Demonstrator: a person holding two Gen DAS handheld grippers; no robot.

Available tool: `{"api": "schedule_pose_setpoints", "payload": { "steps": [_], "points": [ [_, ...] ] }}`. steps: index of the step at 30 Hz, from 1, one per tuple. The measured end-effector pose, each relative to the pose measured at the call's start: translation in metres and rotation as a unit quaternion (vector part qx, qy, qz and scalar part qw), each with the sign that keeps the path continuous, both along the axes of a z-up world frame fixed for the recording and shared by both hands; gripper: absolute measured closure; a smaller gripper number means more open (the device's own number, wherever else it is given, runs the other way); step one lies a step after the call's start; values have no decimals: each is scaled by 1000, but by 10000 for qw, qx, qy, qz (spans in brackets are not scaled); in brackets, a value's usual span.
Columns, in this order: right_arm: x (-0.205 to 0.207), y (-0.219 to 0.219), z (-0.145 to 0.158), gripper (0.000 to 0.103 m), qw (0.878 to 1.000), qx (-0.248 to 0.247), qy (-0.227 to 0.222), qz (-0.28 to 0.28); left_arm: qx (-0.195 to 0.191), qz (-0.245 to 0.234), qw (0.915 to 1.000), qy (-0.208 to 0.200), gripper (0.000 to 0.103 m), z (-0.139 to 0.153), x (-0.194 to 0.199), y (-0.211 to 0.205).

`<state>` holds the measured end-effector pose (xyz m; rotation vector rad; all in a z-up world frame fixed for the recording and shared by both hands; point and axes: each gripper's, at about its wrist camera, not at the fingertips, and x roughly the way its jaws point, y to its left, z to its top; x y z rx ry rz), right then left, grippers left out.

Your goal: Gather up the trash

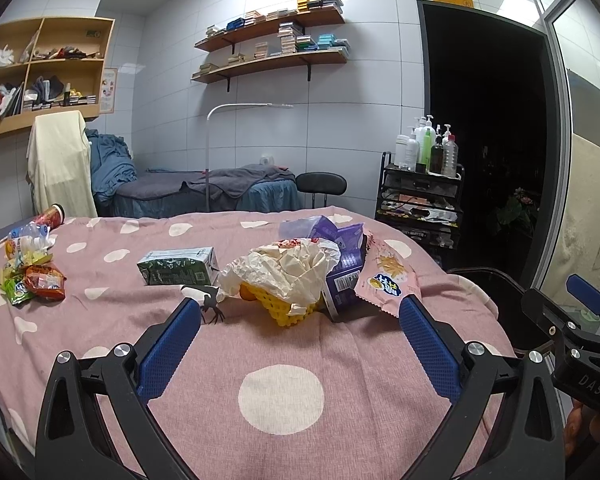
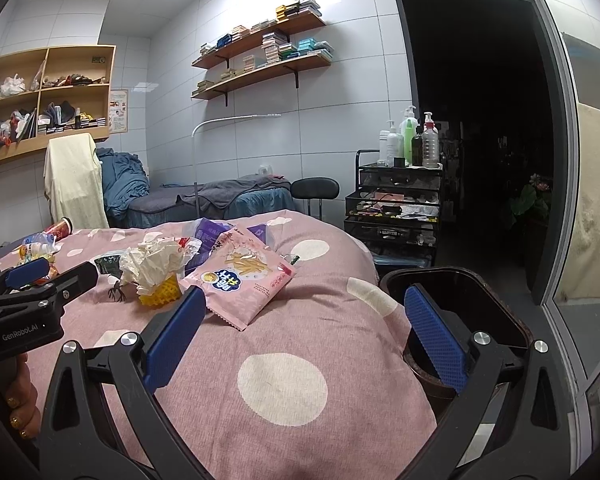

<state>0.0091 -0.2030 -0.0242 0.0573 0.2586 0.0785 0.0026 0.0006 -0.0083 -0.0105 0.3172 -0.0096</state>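
Left claw [image 1: 300,312]: wide open, holding nothing, up over the bed, with the trash pile just past its tips.
Right claw [image 2: 304,306]: wide open too, nothing in it, one blue finger over the bed and one over the bin.
Bed cover [image 1: 284,360]: pink with big white dots; all the trash lies on it.
Bin [image 2: 496,292]: dark, beside the bed on the right, looks dark inside; I cannot tell what is in it.
Pink snack bag [image 2: 242,280]: picture of fries, blue writing I cannot read; leans on the pile.
Purple box [image 1: 346,276]: has a barcode, tipped on its side.
Green carton [image 1: 178,267]: lying flat, left of the pile.
Yellow basket [image 1: 286,306]: stuffed with crumpled white paper.
Wrappers [image 1: 36,280]: far left, green and red, near a plastic bottle.
Writing on claws: "GenRobot.AI" and "DAS".
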Motion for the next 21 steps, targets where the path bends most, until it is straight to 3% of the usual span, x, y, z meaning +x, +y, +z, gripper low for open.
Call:
{"api": "schedule_pose_setpoints", "payload": {
  "steps": [21],
  "points": [
    [3, 3, -4, 5, 9999, -39, 139, 76, -58, 1, 9999, 115, 5, -9, 2, 1]
  ]
}}
